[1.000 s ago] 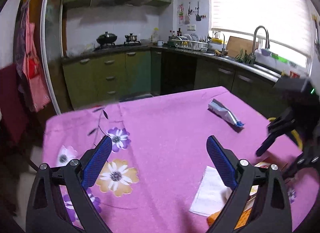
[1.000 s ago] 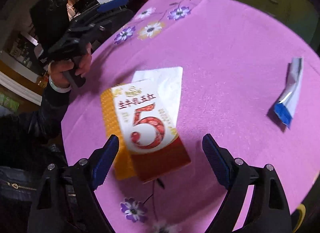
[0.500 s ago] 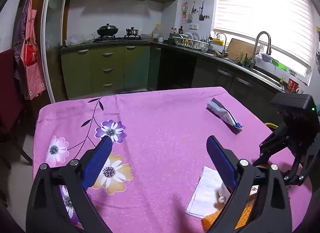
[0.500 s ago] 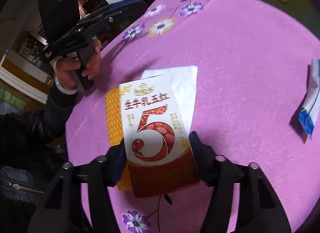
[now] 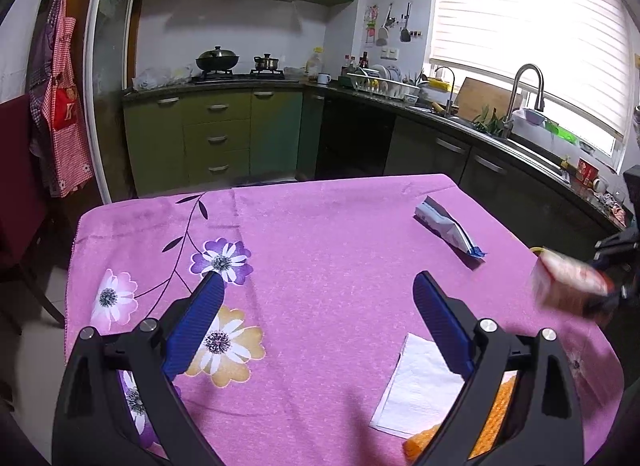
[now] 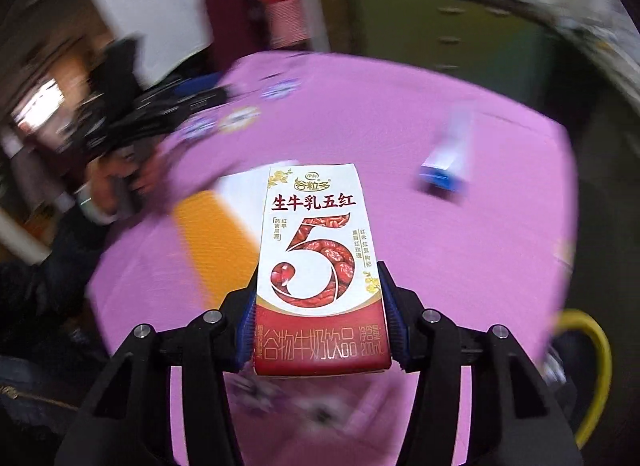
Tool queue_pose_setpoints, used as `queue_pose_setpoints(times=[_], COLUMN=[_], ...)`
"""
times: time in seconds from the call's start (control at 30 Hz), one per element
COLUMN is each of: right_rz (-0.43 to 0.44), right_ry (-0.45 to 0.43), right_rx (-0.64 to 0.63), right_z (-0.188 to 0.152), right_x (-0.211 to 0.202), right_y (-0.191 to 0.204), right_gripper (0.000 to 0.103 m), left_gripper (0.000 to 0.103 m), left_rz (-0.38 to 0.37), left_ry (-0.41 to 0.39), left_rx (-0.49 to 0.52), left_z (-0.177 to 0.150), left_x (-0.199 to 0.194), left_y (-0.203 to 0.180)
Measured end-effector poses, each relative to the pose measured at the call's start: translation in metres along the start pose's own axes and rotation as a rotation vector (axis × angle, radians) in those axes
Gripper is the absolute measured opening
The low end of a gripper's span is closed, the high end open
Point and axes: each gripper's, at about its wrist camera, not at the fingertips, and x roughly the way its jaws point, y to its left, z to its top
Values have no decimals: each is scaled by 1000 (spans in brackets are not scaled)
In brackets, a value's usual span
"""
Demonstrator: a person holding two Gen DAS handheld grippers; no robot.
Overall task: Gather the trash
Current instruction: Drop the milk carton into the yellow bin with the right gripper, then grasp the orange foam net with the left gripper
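Red-and-white milk drink carton pinched at its near end by right gripper, jaws having just closed, clear of pink floral tablecloth for binning. Left gripper spread, idle; white napkin and blue-white wrapper remain.

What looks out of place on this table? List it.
Litter on the pink tablecloth: a crumpled blue-and-white wrapper near the far right edge, a white napkin overlapping an orange packet near the front. The right gripper clamps a milk carton, lifted off the cloth.
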Motion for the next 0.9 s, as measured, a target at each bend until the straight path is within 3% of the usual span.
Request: queue_pose_setpoints(times=[0.2,0.33,0.5,0.7,0.77,0.9], right_rz=[-293,-487,-537,-540,-539,-539], right_ry=[-71,-40,12,23,17,-56], right_rx=[341,534,717,827,864,881], right_z=[-52,-94,-137,-166,-173,-184], right_x=[-61,-80,-68,-43,-41,-55], right_y=[-92,-145,-195,-236,-241,-229], right_gripper=[52,52,52,53,60,64], left_gripper=[91,91,92,92,92,92], left_rz=[-7,-13,-17,-21,-24,-36], left_ry=[-3,6,9,12,14,23], left_rx=[16,19,32,37,39,45], left_z=[1,0,-2,-3,-3,-3], left_x=[-2,1,1,2,2,4], left_y=[-6,-9,-12,-13,-14,-17])
